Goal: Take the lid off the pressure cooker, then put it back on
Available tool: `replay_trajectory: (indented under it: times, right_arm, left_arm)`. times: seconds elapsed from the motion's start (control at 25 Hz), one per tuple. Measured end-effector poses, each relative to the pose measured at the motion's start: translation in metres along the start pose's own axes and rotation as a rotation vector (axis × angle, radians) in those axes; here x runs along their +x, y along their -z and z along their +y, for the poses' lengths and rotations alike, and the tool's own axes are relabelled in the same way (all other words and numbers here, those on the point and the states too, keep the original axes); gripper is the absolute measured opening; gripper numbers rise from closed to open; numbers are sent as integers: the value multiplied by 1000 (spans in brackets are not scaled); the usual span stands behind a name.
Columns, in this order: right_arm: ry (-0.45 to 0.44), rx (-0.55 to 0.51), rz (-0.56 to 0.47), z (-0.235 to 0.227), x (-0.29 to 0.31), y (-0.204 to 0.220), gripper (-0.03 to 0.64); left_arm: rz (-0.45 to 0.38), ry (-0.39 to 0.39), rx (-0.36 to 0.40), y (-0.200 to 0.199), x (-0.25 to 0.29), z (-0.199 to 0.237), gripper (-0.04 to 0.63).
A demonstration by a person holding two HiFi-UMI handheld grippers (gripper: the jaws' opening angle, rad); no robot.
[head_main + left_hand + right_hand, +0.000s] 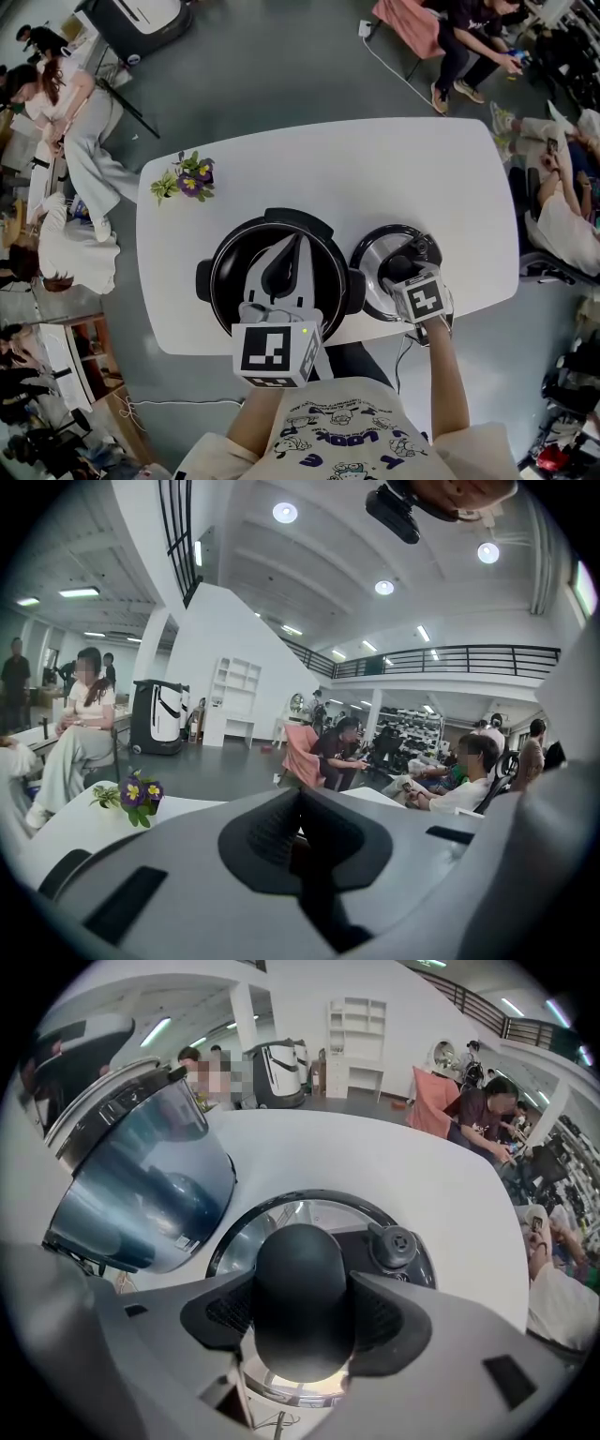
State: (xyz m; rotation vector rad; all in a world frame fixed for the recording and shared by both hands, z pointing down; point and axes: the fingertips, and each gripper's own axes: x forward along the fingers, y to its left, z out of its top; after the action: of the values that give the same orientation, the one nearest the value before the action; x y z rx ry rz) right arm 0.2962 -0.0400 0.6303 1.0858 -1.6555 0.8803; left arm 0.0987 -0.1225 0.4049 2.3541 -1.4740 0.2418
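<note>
Lid off, flat on the white table, just right of the open cooker.
Right gripper clamped on the lid's black knob, pads seemingly pressed to both its sides; left gripper closed on nothing, above the cooker. Cooker's near rim hidden behind the left gripper's marker cube; lid's near edge covered by the right gripper. Lid close to the table's front edge; wide bare tabletop behind, 1 flower plant near the far-left corner.

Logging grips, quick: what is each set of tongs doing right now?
Left tongs: closed, holding nothing.
Right tongs: closed on the lid knob; the lid sits on the table.
</note>
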Motion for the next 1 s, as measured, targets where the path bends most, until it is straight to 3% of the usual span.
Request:
replay_trajectory:
  times: [0.16, 0.32, 0.4, 0.52, 0.72, 0.84, 1.0]
  right_arm:
    - [-42, 43, 90, 11, 3, 3, 310]
    - [-72, 21, 138, 16, 4, -2, 313]
    - [-65, 13, 134, 13, 5, -3, 314]
    - [16, -33, 119, -6, 5, -3, 314]
    - [-67, 5, 99, 16, 0, 0, 301]
    - [-7, -56, 73, 1, 2, -5, 299]
    - [1, -59, 68, -1, 3, -3, 298]
  left_arm:
    - [0, -4, -2, -1, -2, 4, 14]
    - [-2, -10, -9, -1, -4, 7, 14]
    - [-3, -12, -12, -1, -6, 9, 14]
    - [-4, -13, -16, -1, -8, 10, 14]
    - [-9, -20, -24, -2, -15, 14, 14]
    - [-14, -27, -27, -2, -17, 18, 14]
    - [-18, -37, -28, -2, -23, 21, 14]
